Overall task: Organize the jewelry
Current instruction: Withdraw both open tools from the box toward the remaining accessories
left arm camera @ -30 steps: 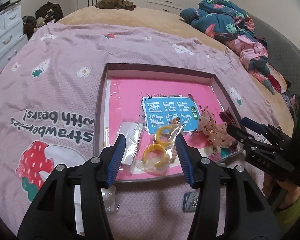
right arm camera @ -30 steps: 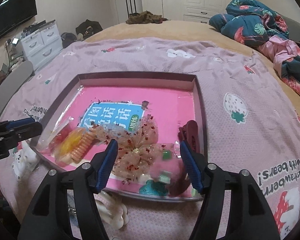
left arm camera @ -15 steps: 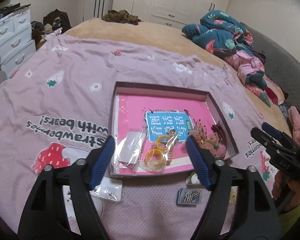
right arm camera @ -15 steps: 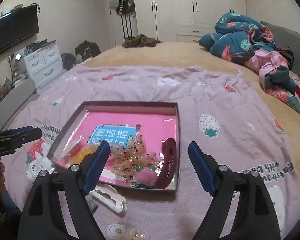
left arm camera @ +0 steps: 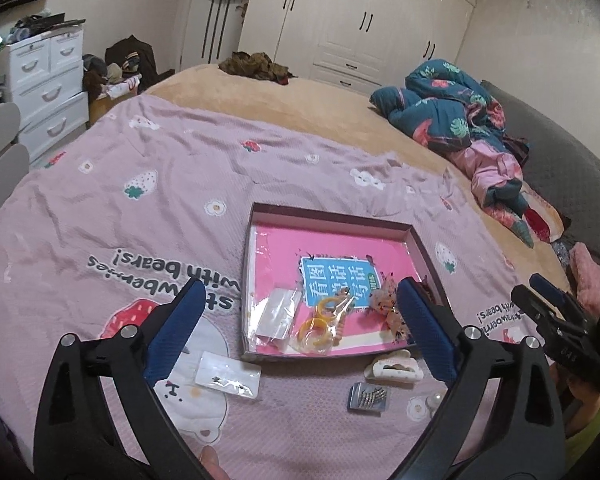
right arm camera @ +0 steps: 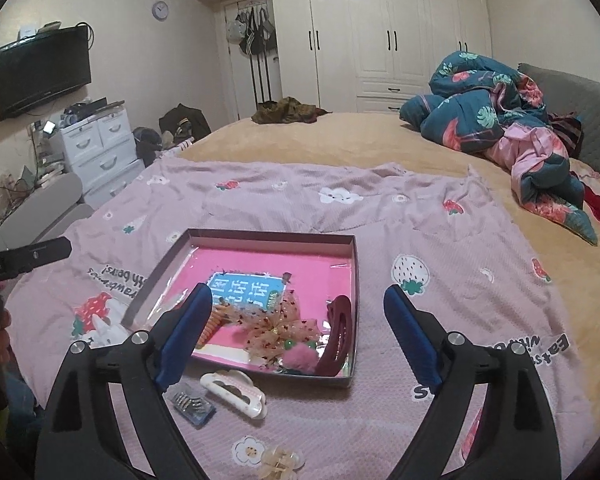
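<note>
Where legible: "with bears!" on blanket (left arm camera: 100,216)

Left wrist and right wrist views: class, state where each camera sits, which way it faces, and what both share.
Left wrist: on the left claw, looking down along its open fingers at the tray on the bed; the right claw shows at right.
Right wrist: on the right claw, facing the same tray and wardrobe; the left claw shows at left.
Shared: tray, white hair clip.
</note>
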